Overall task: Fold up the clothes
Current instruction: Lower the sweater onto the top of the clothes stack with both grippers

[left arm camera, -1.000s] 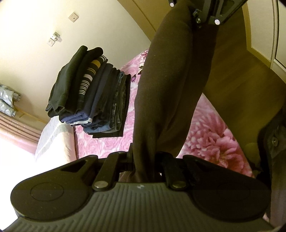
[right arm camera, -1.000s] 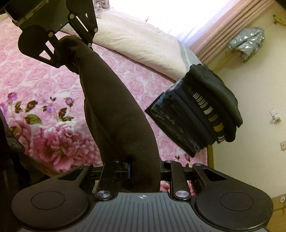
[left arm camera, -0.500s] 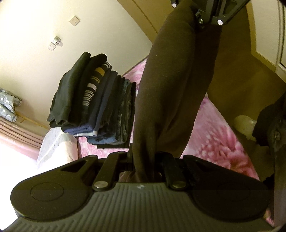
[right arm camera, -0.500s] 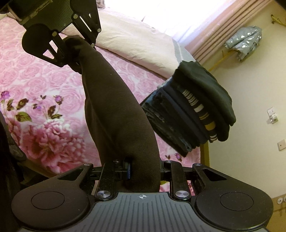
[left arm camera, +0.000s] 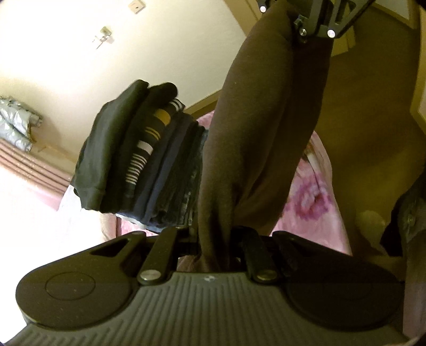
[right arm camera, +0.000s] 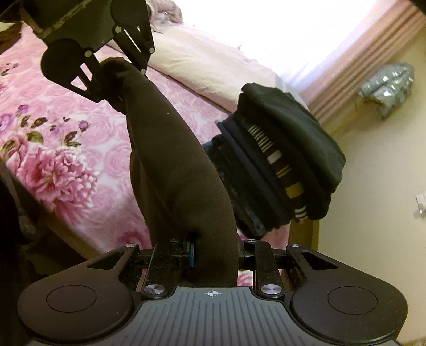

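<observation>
A folded dark brown garment [left arm camera: 261,127] hangs stretched in the air between my two grippers. My left gripper [left arm camera: 213,255] is shut on one end; it also shows in the right wrist view [right arm camera: 111,77]. My right gripper [right arm camera: 213,263] is shut on the other end of the brown garment [right arm camera: 173,165]; it shows at the top of the left wrist view [left arm camera: 306,16]. A stack of folded dark clothes [left arm camera: 138,157] sits on the pink floral bed just beside the garment, also seen in the right wrist view [right arm camera: 279,170].
The pink floral bedspread [right arm camera: 53,149] spreads under the garment, with a pale pillow [right arm camera: 213,69] behind it. A wooden floor [left arm camera: 372,159] lies past the bed edge. A silver jacket [right arm camera: 386,85] hangs by the pink curtains.
Both grippers carried the brown garment closer to the stack of folded clothes, which now looms larger in both views. Both grips stayed shut.
</observation>
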Demonstrator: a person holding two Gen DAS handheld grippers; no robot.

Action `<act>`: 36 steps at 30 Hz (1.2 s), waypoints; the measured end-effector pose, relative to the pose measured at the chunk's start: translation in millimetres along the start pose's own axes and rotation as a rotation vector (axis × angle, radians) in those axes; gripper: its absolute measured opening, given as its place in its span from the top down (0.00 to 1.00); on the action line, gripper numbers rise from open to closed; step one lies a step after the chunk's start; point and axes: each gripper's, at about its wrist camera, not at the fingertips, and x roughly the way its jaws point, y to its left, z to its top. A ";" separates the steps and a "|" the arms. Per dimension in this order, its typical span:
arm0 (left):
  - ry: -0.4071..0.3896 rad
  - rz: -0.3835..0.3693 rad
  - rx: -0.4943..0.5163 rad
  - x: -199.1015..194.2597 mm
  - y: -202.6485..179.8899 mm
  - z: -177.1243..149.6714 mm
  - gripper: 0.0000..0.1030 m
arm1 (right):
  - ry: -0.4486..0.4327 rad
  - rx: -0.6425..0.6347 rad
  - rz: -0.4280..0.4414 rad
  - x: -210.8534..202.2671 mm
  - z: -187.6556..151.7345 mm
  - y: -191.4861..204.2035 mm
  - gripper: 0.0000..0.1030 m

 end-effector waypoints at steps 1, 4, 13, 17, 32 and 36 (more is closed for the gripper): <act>0.000 0.007 -0.001 -0.3 6.9 5.6 0.92 | -0.013 -0.012 0.000 -3.5 1.3 -9.8 0.79; -0.016 0.033 0.003 -2.3 36.9 20.8 0.92 | -0.052 -0.039 -0.017 -11.7 10.6 -40.6 0.79; -0.192 0.251 0.067 -20.4 178.8 63.8 0.92 | -0.174 -0.036 -0.203 -41.3 77.9 -147.0 0.79; -0.236 0.316 0.075 -16.7 234.2 78.5 0.92 | -0.214 -0.037 -0.310 -45.7 109.7 -192.3 0.79; -0.123 0.430 -0.064 82.3 340.6 97.9 0.92 | -0.286 -0.191 -0.232 63.5 146.6 -341.2 0.79; -0.054 0.483 -0.071 109.9 357.5 105.3 0.92 | -0.322 -0.234 -0.190 103.3 146.9 -376.5 0.79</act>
